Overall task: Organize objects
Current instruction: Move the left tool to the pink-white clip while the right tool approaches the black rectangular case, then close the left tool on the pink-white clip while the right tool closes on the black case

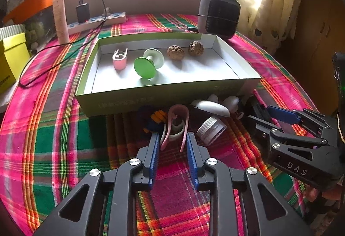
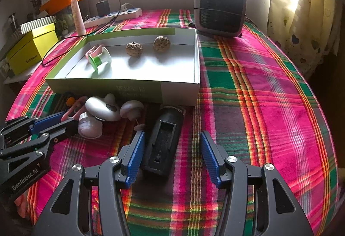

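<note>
A shallow green-and-white box (image 1: 163, 93) on the plaid cloth holds a pink clip (image 1: 119, 60), a green spool (image 1: 148, 63) and two walnuts (image 1: 175, 53). In front of the box lies a heap of small items. My left gripper (image 1: 173, 138) is shut on a second pink clip (image 1: 175, 116), its blue pads pressing the clip's two legs. My right gripper (image 2: 171, 134) stands open around a black oblong device (image 2: 163, 139), which lies close to the left pad and apart from the right one.
The heap also holds a white mouse-shaped item (image 1: 211, 106), a white-lidded jar (image 1: 212, 130), a mushroom-shaped piece (image 2: 131, 109) and a blue-and-orange item (image 1: 156, 119). Behind the box stand a grey fan heater (image 1: 218, 15), a power strip (image 1: 97, 22) with its cable, and a tube (image 1: 61, 20).
</note>
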